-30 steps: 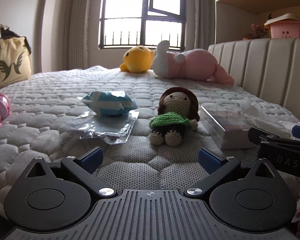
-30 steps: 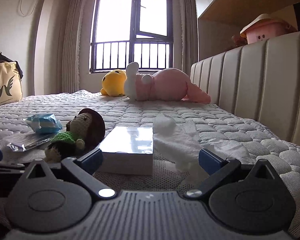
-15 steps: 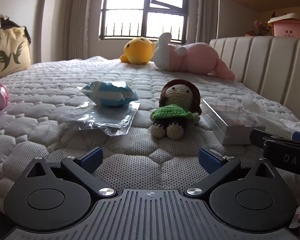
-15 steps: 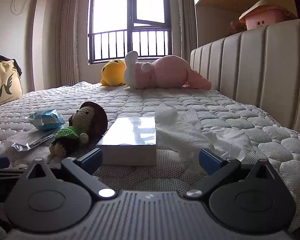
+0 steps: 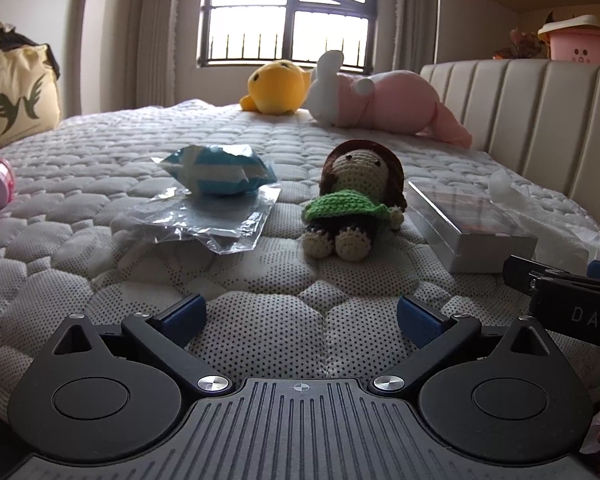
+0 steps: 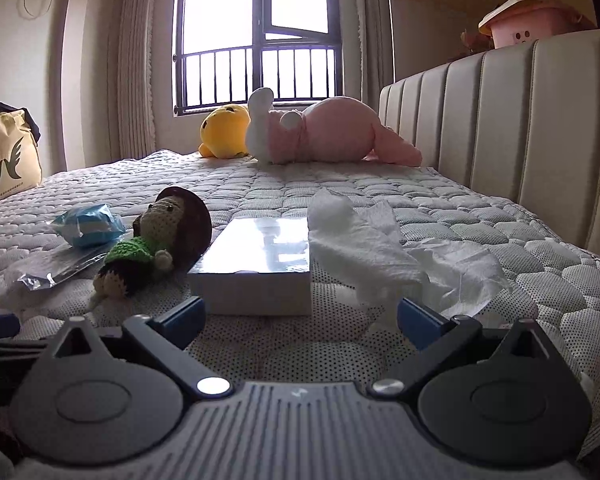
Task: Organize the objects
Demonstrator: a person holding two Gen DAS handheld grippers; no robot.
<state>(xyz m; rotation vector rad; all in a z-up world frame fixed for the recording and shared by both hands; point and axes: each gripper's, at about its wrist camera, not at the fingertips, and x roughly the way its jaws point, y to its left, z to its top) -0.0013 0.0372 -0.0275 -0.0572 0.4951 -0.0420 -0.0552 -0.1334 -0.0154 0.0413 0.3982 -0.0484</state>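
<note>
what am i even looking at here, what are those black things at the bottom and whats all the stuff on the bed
There is no robot. A person carries one hand-held gripper in each hand, and each has a wide-angle camera looking forward along its two blue-tipped fingers. The black shapes at the bottom are the tool's own body.

One picture comes from the left hand-held gripper, the other from the right hand-held gripper. Both are open and hold nothing. The right one also shows at the right edge of the left view.

Both look across a quilted mattress. On it lie a crochet doll on its back, a blue packet resting on a clear plastic bag, a shiny flat box and crumpled white tissue. Further back lie a yellow plush and a pink plush, near the window.
</note>
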